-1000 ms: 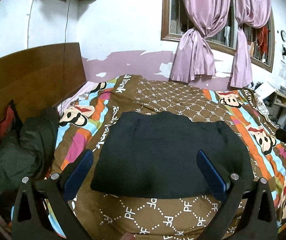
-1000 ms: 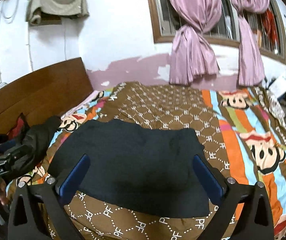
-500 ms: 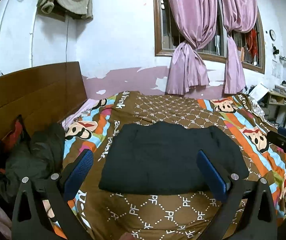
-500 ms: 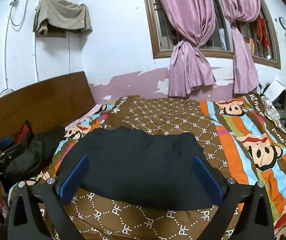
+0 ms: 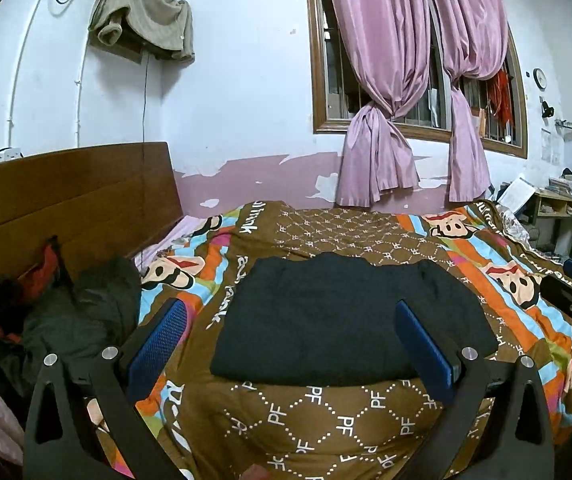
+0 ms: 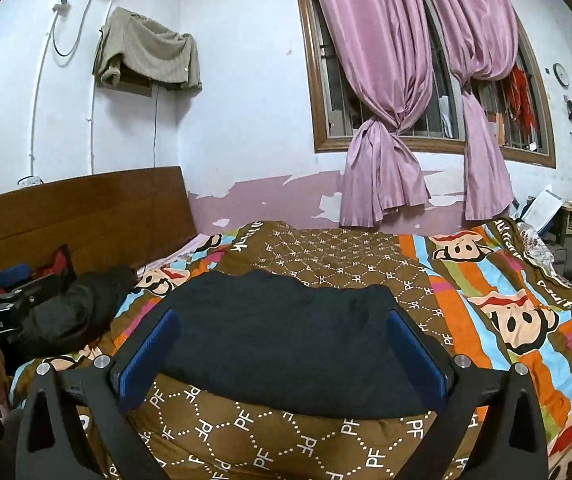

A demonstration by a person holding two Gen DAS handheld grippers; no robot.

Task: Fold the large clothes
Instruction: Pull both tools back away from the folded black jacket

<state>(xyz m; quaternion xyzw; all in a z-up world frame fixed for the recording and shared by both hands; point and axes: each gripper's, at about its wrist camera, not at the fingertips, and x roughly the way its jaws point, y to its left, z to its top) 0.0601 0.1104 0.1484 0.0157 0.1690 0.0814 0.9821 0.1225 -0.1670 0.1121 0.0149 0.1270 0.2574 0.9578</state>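
Observation:
A dark navy garment (image 5: 346, 320) lies folded into a flat rectangle on the patterned bedspread (image 5: 326, 412); the right wrist view shows the same folded garment (image 6: 282, 336). My left gripper (image 5: 290, 344) is open, held back from the garment's near edge, with nothing between its blue pads. My right gripper (image 6: 282, 354) is also open and empty, raised in front of the garment. Part of the right gripper's body shows at the right edge of the left wrist view, and the left gripper's body sits at the left edge of the right wrist view.
A heap of dark and red clothes (image 5: 54, 312) lies at the bed's left by the wooden headboard (image 5: 66, 196). Pink curtains (image 5: 390, 120) hang over a window on the far wall. A shelf with papers (image 5: 554, 216) stands at the right.
Both grippers have pulled back and tilted upward, so the garment looks smaller and lower and more wall and window show. The garment has not moved.

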